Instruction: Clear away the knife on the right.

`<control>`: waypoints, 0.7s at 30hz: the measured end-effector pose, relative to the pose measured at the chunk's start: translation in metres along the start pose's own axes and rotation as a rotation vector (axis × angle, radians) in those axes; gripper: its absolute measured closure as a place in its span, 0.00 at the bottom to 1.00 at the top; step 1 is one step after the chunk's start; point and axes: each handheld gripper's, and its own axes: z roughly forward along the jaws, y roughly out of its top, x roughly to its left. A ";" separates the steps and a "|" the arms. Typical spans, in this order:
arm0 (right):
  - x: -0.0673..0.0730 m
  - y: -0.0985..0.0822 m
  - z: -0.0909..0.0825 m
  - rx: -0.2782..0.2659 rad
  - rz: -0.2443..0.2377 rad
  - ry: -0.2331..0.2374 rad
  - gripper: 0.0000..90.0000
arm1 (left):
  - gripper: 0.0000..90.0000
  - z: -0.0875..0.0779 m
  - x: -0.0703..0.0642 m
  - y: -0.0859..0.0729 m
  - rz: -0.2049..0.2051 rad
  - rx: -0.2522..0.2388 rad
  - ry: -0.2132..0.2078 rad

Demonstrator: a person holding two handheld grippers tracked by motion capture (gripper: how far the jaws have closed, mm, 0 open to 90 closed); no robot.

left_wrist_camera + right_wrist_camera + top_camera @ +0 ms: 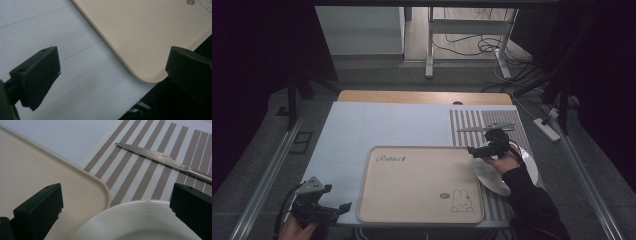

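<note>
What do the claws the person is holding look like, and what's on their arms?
Both claws, left and right, are black with two blocky jaws. The left carries a grey three-cornered plate and trails a black cable. The right arm wears a black sleeve.

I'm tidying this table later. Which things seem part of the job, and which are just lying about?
Probably in use:
right tool, open over the white plate
beige tray

Lying about, apparently:
knife on the striped placemat
left tool, open, holding nothing
</note>
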 end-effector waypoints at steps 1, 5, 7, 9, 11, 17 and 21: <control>-0.001 0.001 0.002 -0.002 0.002 0.001 0.00 | 0.01 0.000 0.000 0.000 0.000 0.000 0.000; -0.004 0.006 0.009 0.002 0.003 -0.001 0.00 | 0.01 0.000 0.000 0.000 0.000 0.000 0.000; -0.004 0.007 0.011 0.002 0.006 0.001 0.00 | 0.01 0.000 0.000 0.000 -0.001 0.000 0.000; -0.004 0.009 0.014 0.007 0.001 0.003 0.00 | 0.01 0.000 0.000 0.000 0.000 0.000 0.000; -0.005 0.013 0.019 0.009 0.000 0.004 0.00 | 0.01 0.000 0.000 0.000 -0.002 -0.001 -0.001; -0.007 0.020 0.027 0.015 0.007 0.009 0.00 | 0.01 0.000 0.000 0.000 -0.002 -0.002 -0.001; -0.009 0.025 0.035 0.020 0.017 0.012 0.00 | 0.01 0.000 0.000 0.000 -0.002 -0.004 -0.002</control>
